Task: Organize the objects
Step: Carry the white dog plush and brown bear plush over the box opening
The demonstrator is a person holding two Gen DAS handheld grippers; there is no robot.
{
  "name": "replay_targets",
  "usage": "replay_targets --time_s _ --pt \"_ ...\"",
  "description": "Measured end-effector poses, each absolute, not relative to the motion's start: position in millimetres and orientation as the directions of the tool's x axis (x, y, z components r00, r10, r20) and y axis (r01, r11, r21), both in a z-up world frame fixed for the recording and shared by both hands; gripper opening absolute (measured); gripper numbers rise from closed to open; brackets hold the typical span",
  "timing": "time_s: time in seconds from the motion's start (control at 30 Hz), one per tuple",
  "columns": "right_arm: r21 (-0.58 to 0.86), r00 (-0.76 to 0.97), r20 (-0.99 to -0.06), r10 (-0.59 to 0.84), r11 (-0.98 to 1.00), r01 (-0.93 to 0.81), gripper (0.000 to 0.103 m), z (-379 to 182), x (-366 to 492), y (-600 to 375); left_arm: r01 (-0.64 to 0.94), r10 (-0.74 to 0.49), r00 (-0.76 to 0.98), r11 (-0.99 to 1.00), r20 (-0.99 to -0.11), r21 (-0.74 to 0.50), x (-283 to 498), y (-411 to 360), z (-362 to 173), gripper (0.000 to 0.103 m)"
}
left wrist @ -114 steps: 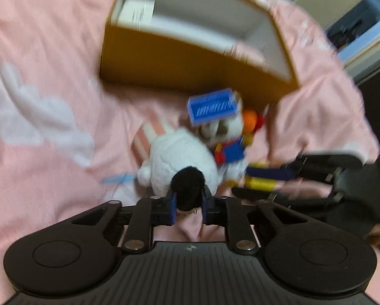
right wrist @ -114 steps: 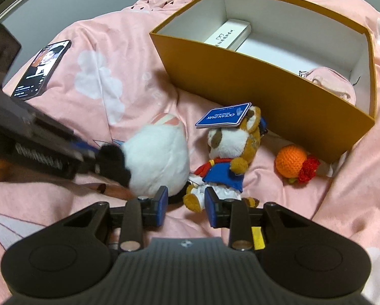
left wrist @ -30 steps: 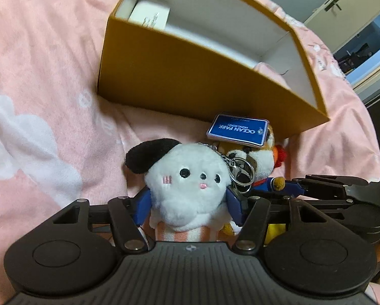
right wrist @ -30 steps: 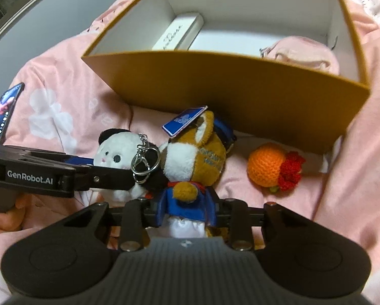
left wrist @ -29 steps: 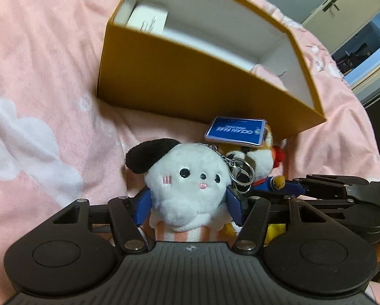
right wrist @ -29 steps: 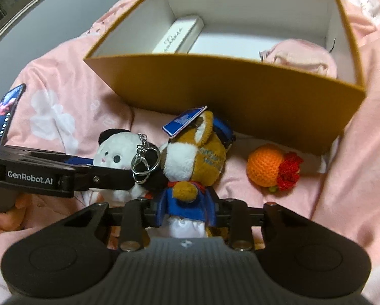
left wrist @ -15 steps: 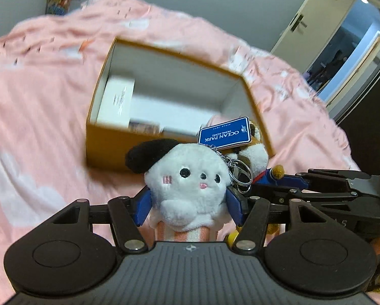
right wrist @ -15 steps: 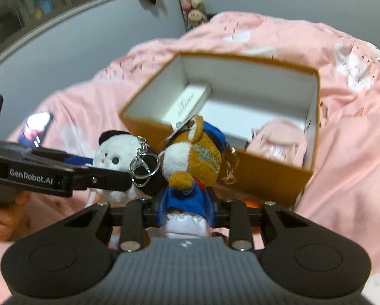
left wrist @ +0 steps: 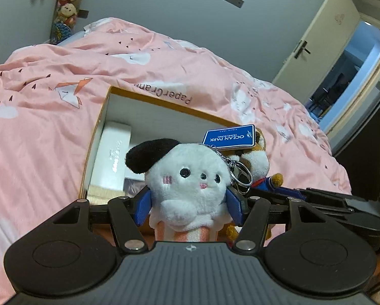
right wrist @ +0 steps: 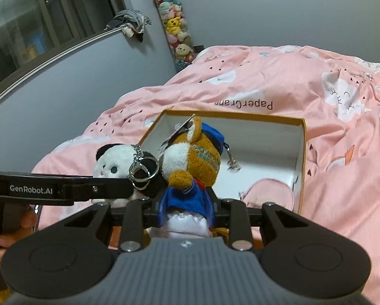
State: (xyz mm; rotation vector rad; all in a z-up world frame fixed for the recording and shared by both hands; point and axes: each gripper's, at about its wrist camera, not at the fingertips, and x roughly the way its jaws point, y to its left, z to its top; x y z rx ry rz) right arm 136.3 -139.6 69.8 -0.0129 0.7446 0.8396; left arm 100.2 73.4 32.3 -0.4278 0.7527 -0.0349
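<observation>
My left gripper is shut on a white plush dog with a black ear and a metal key ring, held up facing the camera. My right gripper is shut on a brown plush animal in blue clothes; its blue "Ocean Park" tag shows in the left wrist view. Both toys hang side by side, close in front of the open yellow box. The white dog and the left gripper's arm also appear at the left of the right wrist view.
The box lies on a pink bedspread and holds a white carton and a pink pouch. A column of plush toys hangs on the grey wall. An open door stands at the right.
Both grippers have risen with their toys and tilted up. The box, seen side-on from low down a second ago, now lies below and behind the toys, with the room walls in view.
</observation>
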Motion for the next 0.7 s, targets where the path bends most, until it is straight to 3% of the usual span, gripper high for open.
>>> replay_targets --time_s 0.7 --pt "0.301 0.455 -0.654 0.604 0.760 -0.576 0.030 30 243 -89 -0.222 -0.081 0.671 0.926 -0.737 -0.305 207 113 -8 0.070"
